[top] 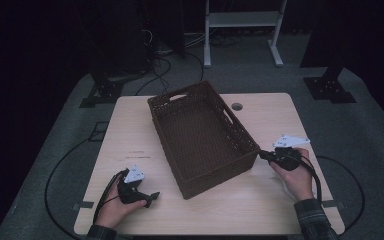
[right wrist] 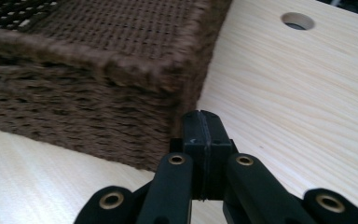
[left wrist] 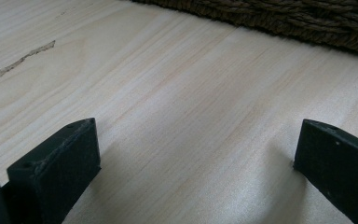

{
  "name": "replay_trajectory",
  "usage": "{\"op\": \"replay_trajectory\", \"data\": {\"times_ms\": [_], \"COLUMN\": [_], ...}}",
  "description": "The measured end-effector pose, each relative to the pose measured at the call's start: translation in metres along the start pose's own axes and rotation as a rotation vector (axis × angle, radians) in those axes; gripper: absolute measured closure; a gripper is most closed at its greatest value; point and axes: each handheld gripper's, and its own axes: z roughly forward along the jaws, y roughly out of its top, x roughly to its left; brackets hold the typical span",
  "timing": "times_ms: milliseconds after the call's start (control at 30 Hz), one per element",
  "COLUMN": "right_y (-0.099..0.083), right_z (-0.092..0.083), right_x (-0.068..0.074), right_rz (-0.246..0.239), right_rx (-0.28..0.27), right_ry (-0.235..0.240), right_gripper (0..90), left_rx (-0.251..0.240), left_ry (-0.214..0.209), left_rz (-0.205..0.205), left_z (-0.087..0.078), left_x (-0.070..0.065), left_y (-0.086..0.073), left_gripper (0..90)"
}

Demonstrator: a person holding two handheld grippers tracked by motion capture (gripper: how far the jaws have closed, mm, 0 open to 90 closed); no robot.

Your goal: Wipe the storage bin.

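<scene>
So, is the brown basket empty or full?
Empty: the high view shows only the woven floor inside the basket.

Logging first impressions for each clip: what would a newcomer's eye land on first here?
The big dark brown woven basket, empty and set askew in the middle of the pale wooden table. Next, the right gripper, jaws shut with nothing between them, its tip right at the basket's near corner. The left gripper lies low on the table at the near left, jaws wide apart over bare wood.
</scene>
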Motion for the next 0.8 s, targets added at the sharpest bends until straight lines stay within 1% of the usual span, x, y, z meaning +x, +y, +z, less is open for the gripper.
{"op": "replay_trajectory", "data": {"times_ms": [33, 67, 200, 467, 533, 567, 600, 633, 667, 733, 767, 800], "right_y": [0.000, 0.000, -0.001, -0.002, -0.002, -0.002, -0.003, -0.003, -0.003, -0.003, -0.003, -0.004], "right_z": [0.000, 0.000, -0.001, -0.004, -0.005, -0.006, -0.006, -0.007, -0.007, -0.008, -0.008, -0.008], "right_x": [0.001, 0.003, 0.006, 0.014, 0.016, 0.017, 0.017, 0.018, 0.019, 0.020, 0.022, 0.023], "right_rz": [-0.005, -0.011, -0.018, -0.046, -0.049, -0.051, -0.051, -0.052, -0.058, -0.057, -0.056, -0.059], "right_rx": [-0.003, -0.001, -0.004, 0.004, 0.006, 0.005, 0.006, 0.005, 0.004, 0.006, 0.006, 0.005], "right_ry": [0.014, 0.009, 0.032, 0.056, 0.059, 0.060, 0.063, 0.065, 0.068, 0.069, 0.073, 0.076], "right_gripper": [89.6, 89.6, 89.6, 89.6, 89.6, 89.6, 89.6, 89.6, 89.6, 89.6, 89.6, 89.6], "left_rx": [0.000, 0.000, 0.000, 0.001, 0.009, 0.016, 0.029, 0.045, 0.037, 0.034, 0.034, 0.042], "left_ry": [0.000, 0.000, 0.000, -0.005, -0.005, -0.005, 0.004, 0.009, 0.022, 0.026, 0.026, 0.026], "left_rz": [0.000, 0.000, 0.000, 0.005, 0.010, 0.009, -0.002, -0.007, -0.020, -0.024, -0.033, -0.034], "left_z": [0.000, 0.000, 0.000, -0.001, -0.002, -0.003, -0.005, -0.008, -0.010, -0.012, -0.012, -0.013], "left_x": [0.000, 0.000, 0.000, 0.001, 0.002, 0.002, 0.003, 0.004, 0.006, 0.007, 0.008, 0.009], "left_y": [0.000, 0.000, 0.000, 0.000, -0.001, -0.001, -0.001, 0.000, 0.001, 0.000, 0.000, -0.001], "left_gripper": [0.0, 0.0, 0.0, 0.0, 0.0, 0.0, 0.0, 1.9, 3.5, 3.5, 3.5, 3.3]}}
